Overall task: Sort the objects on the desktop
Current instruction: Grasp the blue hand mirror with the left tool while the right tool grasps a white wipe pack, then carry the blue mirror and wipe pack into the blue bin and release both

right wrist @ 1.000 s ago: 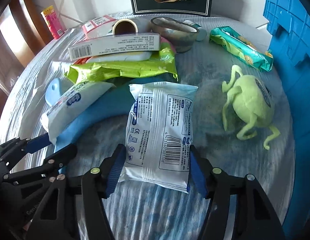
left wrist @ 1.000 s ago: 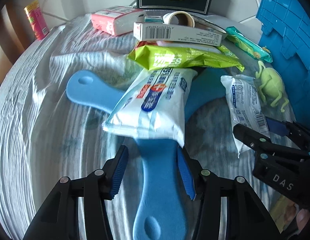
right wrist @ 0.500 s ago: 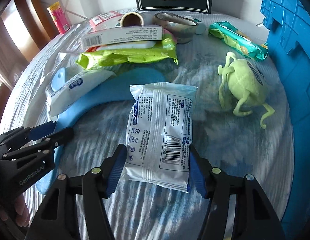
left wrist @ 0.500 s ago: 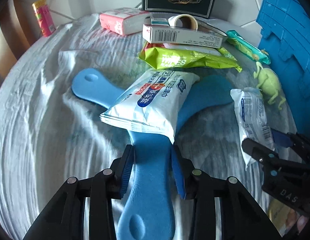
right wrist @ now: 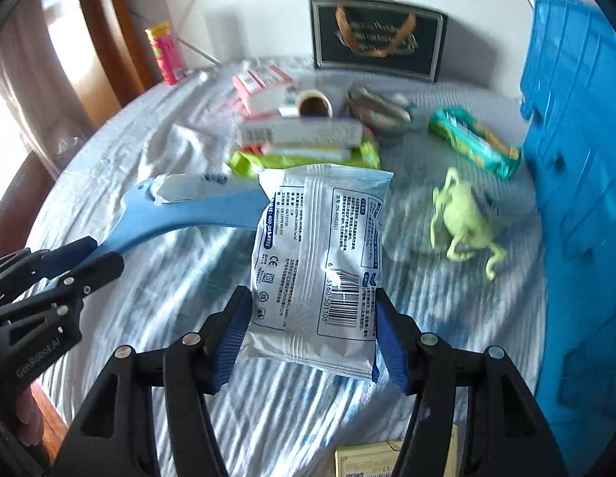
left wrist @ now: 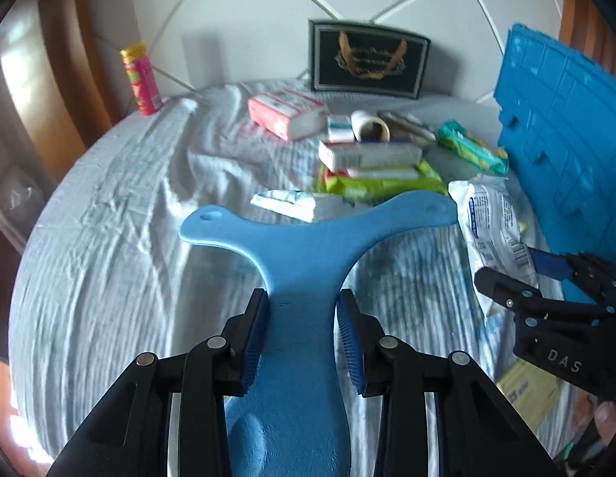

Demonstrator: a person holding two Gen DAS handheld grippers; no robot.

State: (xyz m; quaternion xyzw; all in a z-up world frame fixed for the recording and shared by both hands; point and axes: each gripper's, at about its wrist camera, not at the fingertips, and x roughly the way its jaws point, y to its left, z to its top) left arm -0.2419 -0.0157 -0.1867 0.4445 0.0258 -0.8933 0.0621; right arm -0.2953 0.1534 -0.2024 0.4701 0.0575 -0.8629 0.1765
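Observation:
My left gripper [left wrist: 302,340] is shut on the stem of a blue three-armed foam boomerang [left wrist: 304,246] and holds it lifted above the white cloth. My right gripper [right wrist: 310,342] is shut on a white wipes packet [right wrist: 322,250] with a barcode, also lifted; the packet shows in the left wrist view [left wrist: 492,226] at the right. A second white wipes pack [left wrist: 286,202] lies on the cloth behind the boomerang. A green one-eyed plush toy [right wrist: 463,222] lies to the right.
A blue plastic crate [right wrist: 578,198] stands along the right side. A pile of boxes, a green wipes pack [left wrist: 371,185], a tape roll [left wrist: 371,127], a pink pack [left wrist: 284,113] and a teal pack [right wrist: 473,141] sits at the back. A black gift bag [left wrist: 369,59] and pink can [left wrist: 141,79] stand behind.
Both grippers have risen: the left lifted the boomerang, and the white wipes pack slid off it onto the cloth. The right closed on and lifted the barcode packet.

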